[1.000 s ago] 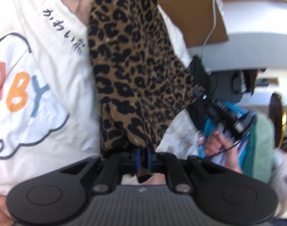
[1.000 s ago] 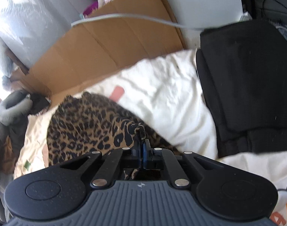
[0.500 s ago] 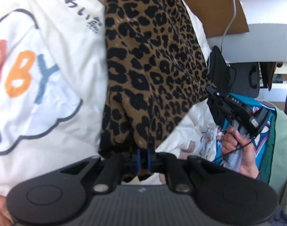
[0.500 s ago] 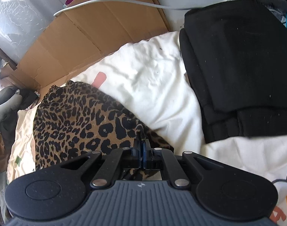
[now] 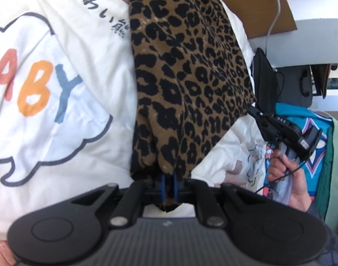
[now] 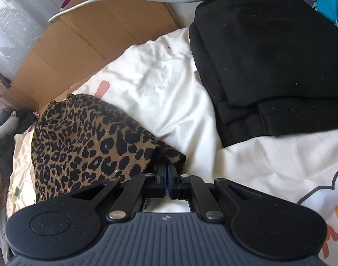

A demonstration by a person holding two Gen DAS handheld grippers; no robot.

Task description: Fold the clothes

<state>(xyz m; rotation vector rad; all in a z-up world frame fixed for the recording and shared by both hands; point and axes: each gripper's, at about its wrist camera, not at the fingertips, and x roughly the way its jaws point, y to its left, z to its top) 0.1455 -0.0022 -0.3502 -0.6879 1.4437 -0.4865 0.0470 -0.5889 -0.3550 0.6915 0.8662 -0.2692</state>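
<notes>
A leopard-print garment [image 5: 186, 75] lies stretched over white bedding [image 5: 58, 144]. My left gripper [image 5: 168, 184] is shut on one corner of it, and cloth pokes out behind the blue pads. In the right wrist view the same garment [image 6: 84, 141] spreads to the left. My right gripper [image 6: 166, 177] is shut on its other corner, low over the white bedding [image 6: 160, 84]. The other hand and its gripper [image 5: 279, 128] show at the right of the left wrist view.
Folded black clothes [image 6: 268, 55] lie at the upper right on the bedding. A flattened cardboard box [image 6: 84, 44] and a grey cable [image 6: 115, 2] stand behind. The bedding has a cloud print with coloured letters [image 5: 36, 88]. Teal and green cloth [image 5: 319, 146] is at the right.
Both grippers have kept hold of the leopard garment and carried it closer over the bedding. The garment now lies flatter and the black clothes look nearer in the right view.
</notes>
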